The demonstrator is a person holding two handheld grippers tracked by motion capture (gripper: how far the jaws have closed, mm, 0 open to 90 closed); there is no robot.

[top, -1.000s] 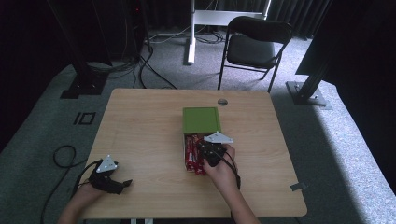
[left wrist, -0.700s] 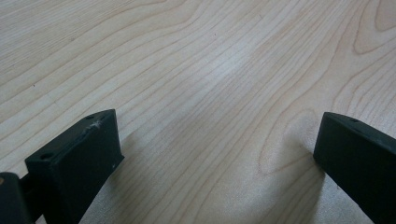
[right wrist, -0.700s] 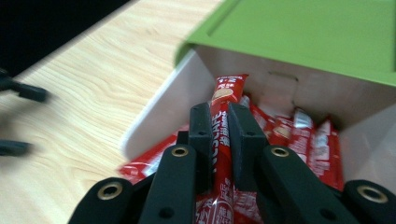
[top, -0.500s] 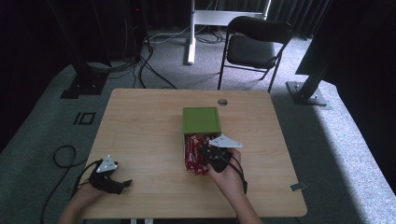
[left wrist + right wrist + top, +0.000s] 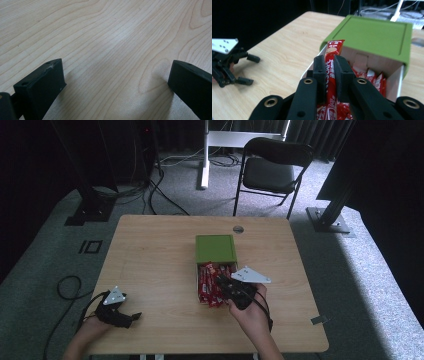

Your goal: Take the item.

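Since a second ago, lifted a little and drawn back toward the near edge: the right gripper (image 5: 223, 282), now over the mouth of the white box with a green lid (image 5: 215, 249); left gripper (image 5: 131, 316) unmoved.

High view: light wooden table (image 5: 150, 255) with the box near its middle, green lid slid toward the far side, red wrapped snack bars (image 5: 210, 287) packed in the open near half. Right gripper held by the right hand (image 5: 251, 312) just over those bars, grey three-cornered plate on top. Left gripper at the near left corner, resting on the wood, well apart from the box. Black folding chair (image 5: 272, 170) beyond the table on grey carpet.

Left gripper view: black jaws spread wide, bare wood grain between them, gripping nothing.

Right gripper view: jaws clamped on one long red snack bar (image 5: 331, 67), its printed end sticking up past the fingertips toward the green lid's edge. More red bars in the box behind and below. Left gripper (image 5: 249, 70) off to the left on the table.
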